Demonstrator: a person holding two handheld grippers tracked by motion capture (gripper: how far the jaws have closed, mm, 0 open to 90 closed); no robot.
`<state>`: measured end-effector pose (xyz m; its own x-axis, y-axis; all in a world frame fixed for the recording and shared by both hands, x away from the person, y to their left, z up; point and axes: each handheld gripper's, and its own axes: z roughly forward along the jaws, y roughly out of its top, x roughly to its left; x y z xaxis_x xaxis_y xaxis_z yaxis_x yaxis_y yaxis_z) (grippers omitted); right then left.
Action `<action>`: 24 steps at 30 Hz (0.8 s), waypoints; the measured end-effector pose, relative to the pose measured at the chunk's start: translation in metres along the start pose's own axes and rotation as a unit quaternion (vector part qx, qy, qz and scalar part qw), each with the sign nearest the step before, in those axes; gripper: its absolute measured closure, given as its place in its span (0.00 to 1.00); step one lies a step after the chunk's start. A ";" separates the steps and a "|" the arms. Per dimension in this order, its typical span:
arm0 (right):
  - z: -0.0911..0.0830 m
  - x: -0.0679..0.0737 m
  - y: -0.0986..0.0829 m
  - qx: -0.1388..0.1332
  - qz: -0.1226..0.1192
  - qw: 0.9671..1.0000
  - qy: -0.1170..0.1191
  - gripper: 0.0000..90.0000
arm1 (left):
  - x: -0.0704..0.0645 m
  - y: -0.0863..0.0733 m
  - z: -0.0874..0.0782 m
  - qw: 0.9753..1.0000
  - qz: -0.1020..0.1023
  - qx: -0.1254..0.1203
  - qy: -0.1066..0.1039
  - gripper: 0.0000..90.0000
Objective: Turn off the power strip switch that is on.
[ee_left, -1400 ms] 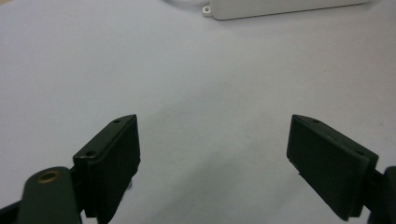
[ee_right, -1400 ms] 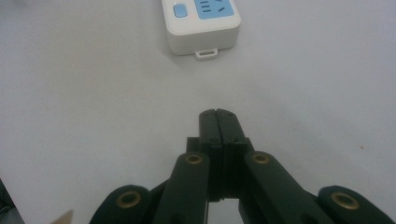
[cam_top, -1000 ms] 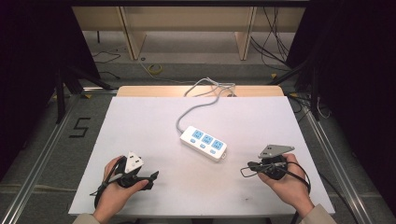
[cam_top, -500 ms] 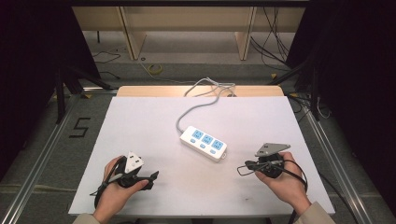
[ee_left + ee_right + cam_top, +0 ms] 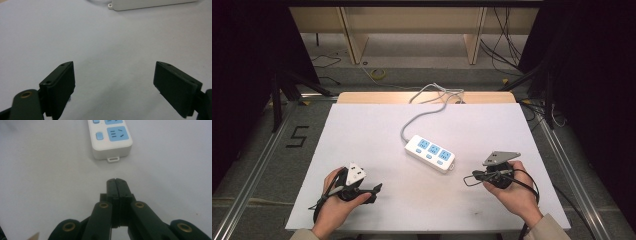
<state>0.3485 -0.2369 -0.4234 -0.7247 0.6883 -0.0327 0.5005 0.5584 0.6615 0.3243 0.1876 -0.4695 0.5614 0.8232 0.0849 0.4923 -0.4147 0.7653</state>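
Note:
A white power strip [image 5: 430,152] with three blue sockets lies at the middle of the white table [image 5: 362,130], its cable [image 5: 412,122] running off the far edge. My left gripper [image 5: 376,193] rests at the front left, held in a hand and pointing right. Its jaws stand wide apart [image 5: 113,85] over bare table, with the strip's end [image 5: 150,3] far ahead. My right gripper [image 5: 473,175] sits at the front right, pointing left toward the strip. Its jaws are pressed together [image 5: 116,181] with nothing between them, a short way from the strip's end [image 5: 110,137].
Beyond the far edge of the table are a wooden ledge [image 5: 422,97] and loose cables on the floor [image 5: 377,75]. Metal rails [image 5: 257,165] run along both sides of the table. Dark curtains flank the space.
The right hand has edged its gripper slightly forward. The left gripper and the power strip have stayed where they were.

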 end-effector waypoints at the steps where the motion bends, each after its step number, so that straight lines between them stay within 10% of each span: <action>1: 0.000 0.000 0.000 0.001 0.000 1.000 0.000 1.00 | 0.000 0.000 0.000 1.000 0.000 0.000 0.000 0.19; 24: 0.006 0.003 0.011 0.006 -0.007 1.000 0.003 1.00 | 0.000 0.000 0.000 1.000 0.001 -0.001 0.002 0.19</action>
<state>0.3545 -0.2260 -0.4209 -0.7345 0.6776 -0.0373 0.4955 0.5731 0.6527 0.3240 0.1874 -0.4695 0.5601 0.8236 0.0891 0.4899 -0.4160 0.7661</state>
